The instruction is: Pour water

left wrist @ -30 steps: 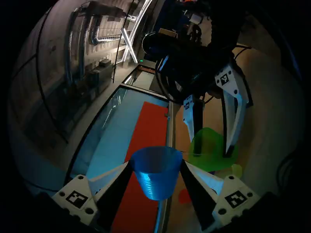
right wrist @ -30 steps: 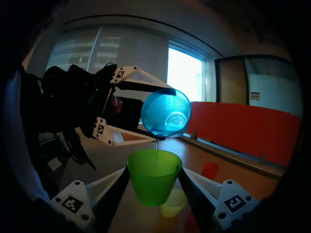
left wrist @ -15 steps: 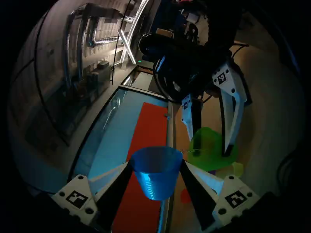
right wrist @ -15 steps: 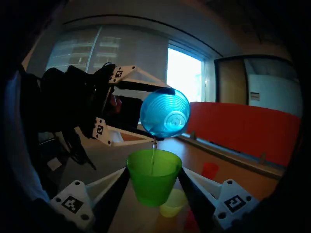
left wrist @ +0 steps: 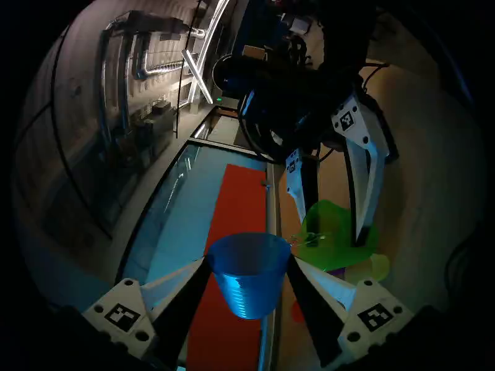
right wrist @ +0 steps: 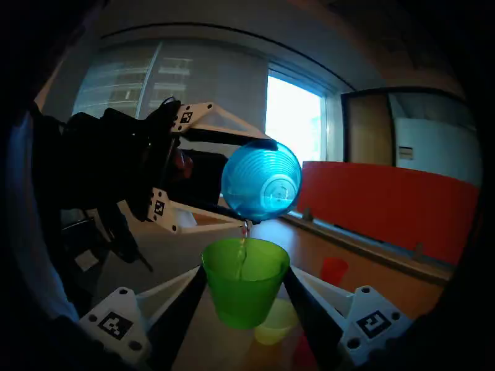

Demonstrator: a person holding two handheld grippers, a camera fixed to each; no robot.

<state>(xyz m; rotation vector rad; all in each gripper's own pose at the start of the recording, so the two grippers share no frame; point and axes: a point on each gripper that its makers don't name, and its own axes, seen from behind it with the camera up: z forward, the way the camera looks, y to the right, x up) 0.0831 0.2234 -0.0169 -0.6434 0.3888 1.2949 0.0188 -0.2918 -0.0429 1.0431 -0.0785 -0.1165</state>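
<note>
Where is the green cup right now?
Right gripper view, low centre: the green cup is clamped in the right gripper, just below the tilted blue cup.

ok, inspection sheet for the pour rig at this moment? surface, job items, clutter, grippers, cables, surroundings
Surface: wooden table, brown.
Job's things: blue cup tipped on its side above the upright green cup; a thin stream of water falls from its rim into the green cup.
Clutter: yellow cup and orange cup on the table beyond the green cup.
Grippers: left gripper shut on the blue cup; right gripper shut on the green cup.
Cables: black cables hang by the left gripper's body.
Surroundings: red partition along the table's far edge; bright window behind.
</note>
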